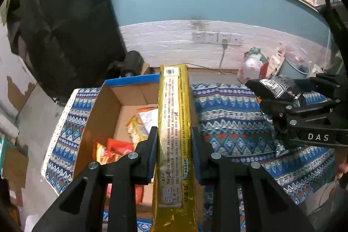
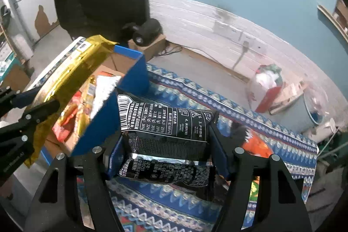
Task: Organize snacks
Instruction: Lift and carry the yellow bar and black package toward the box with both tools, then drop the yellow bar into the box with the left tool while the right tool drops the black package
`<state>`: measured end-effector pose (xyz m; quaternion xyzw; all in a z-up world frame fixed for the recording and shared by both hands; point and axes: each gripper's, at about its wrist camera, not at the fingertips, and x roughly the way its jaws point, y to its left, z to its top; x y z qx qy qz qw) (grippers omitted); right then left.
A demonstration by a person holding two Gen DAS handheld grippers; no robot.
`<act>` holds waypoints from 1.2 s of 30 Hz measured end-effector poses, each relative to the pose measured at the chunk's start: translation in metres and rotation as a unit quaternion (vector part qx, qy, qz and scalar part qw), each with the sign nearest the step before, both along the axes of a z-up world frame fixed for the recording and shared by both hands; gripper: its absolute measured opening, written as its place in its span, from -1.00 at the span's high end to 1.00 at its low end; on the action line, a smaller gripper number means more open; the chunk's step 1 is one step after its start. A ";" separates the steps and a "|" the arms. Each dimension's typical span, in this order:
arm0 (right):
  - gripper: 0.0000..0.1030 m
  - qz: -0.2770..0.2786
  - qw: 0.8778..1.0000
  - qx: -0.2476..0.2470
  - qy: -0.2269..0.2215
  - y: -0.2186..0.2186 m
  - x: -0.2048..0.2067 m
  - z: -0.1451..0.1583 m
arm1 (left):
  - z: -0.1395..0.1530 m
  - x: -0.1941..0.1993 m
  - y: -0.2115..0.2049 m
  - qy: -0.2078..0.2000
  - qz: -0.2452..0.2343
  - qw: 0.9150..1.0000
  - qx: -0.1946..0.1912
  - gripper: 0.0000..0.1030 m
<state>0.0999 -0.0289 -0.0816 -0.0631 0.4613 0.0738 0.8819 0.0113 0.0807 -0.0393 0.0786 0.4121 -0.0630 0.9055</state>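
My left gripper [image 1: 174,134] is shut on a long yellow snack packet [image 1: 174,114] and holds it over the right edge of an open cardboard box [image 1: 104,110] with blue outer walls. The box holds several red, orange and yellow snack packets [image 1: 117,149]. My right gripper [image 2: 167,142] is shut on a black snack packet [image 2: 165,123], held above the patterned cloth just right of the box [image 2: 132,79]. The right gripper and black packet [image 1: 276,88] show at the right of the left wrist view. The yellow packet [image 2: 71,73] and left gripper [image 2: 34,108] show at the left of the right wrist view.
A blue patterned cloth [image 1: 230,116] covers the table. An orange snack packet [image 2: 256,145] lies on the cloth behind my right fingers. A black camera [image 2: 145,32] sits on a small box behind the carton. Bags and a bucket [image 2: 311,105] stand by the white wall.
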 end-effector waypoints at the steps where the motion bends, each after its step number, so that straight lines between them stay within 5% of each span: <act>1: -0.34 0.004 1.000 0.000 0.001 0.004 0.002 0.000 | 0.000 0.001 0.003 0.001 0.003 1.000 -0.002 0.45; 25: -0.34 0.095 0.995 0.023 0.027 0.123 0.057 -0.016 | -0.041 0.029 0.111 0.050 0.117 0.991 -0.046 0.44; 32: -0.35 0.109 0.992 0.042 0.055 0.140 0.066 -0.030 | -0.070 0.037 0.132 0.110 0.136 0.982 -0.065 0.42; 35: -0.35 0.112 0.990 0.050 0.065 0.142 0.070 -0.036 | -0.074 0.036 0.138 0.124 0.151 0.978 -0.066 0.10; 36: -0.35 0.113 0.990 0.050 0.066 0.143 0.070 -0.037 | -0.073 0.035 0.140 0.122 0.155 0.978 -0.066 -0.15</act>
